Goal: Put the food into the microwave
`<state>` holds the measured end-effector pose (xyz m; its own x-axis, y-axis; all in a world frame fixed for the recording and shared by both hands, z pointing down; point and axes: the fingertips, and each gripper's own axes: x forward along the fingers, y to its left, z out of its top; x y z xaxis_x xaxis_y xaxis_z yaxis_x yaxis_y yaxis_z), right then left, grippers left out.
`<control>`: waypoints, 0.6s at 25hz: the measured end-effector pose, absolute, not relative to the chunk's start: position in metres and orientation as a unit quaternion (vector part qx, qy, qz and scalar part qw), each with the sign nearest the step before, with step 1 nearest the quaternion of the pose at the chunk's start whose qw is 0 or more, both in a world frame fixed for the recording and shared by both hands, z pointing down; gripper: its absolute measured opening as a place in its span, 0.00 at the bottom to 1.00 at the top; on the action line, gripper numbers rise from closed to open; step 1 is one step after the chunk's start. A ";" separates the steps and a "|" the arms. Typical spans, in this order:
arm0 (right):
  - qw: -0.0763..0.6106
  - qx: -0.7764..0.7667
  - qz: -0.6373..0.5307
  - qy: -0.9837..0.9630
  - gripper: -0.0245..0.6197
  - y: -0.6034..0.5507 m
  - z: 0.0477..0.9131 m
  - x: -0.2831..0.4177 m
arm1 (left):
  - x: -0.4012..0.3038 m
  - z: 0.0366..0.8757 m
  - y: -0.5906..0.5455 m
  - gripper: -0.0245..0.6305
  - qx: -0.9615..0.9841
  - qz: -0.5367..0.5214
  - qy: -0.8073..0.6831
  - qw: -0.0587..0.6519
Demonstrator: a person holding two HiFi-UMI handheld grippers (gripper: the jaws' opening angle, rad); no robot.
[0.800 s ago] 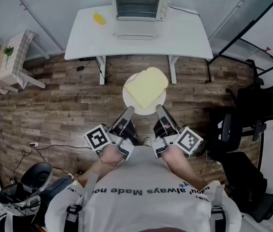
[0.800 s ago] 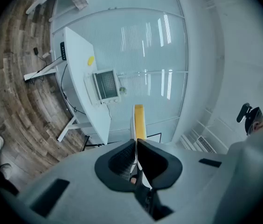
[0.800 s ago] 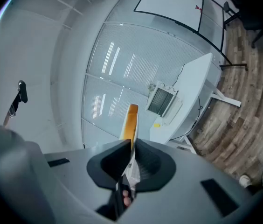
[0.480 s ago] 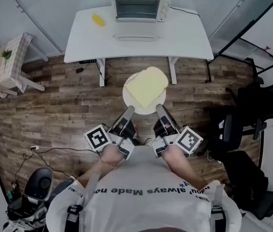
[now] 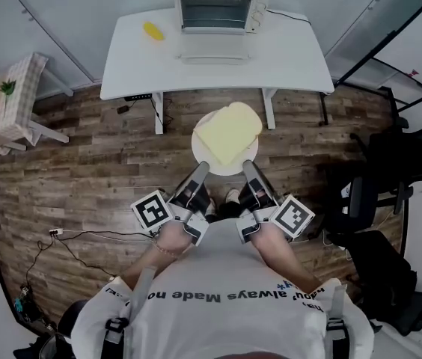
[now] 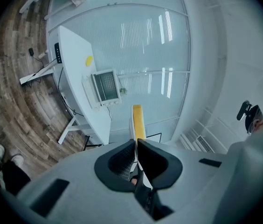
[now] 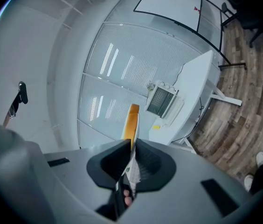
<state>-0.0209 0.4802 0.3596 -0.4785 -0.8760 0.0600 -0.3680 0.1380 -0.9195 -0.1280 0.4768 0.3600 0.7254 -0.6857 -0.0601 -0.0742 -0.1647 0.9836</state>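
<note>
The bread [image 5: 228, 132] sits loose on the plate [image 5: 222, 170], with my left gripper [image 5: 201, 168] and right gripper [image 5: 247, 166] each clamped on its near rim. Any tilt could slide it off the far edge, away from my jaws.

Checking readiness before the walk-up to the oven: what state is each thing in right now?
left gripper: shut on plate rim.
right gripper: shut on plate rim.
plate: held in the air, short of table.
bread slice: lying flat on plate.
microwave: door folded down, open.
yellow item: lying on table.
</note>
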 end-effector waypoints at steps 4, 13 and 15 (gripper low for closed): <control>0.260 -0.435 -0.488 0.710 0.08 0.469 0.361 -0.026 | -0.133 0.363 0.467 0.06 0.716 -0.261 -0.269 0.589; 0.261 -0.430 -0.494 0.709 0.08 0.431 0.366 -0.020 | -0.127 0.365 0.432 0.06 0.711 -0.265 -0.276 0.590; 0.262 -0.428 -0.494 0.710 0.08 0.419 0.366 -0.017 | -0.124 0.366 0.419 0.06 0.713 -0.263 -0.278 0.587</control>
<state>-0.0166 0.4190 0.3660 -0.4957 -0.8670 0.0508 -0.3484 0.1450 -0.9260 -0.1237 0.4192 0.3659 0.7067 -0.7058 -0.0493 -0.0866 -0.1554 0.9840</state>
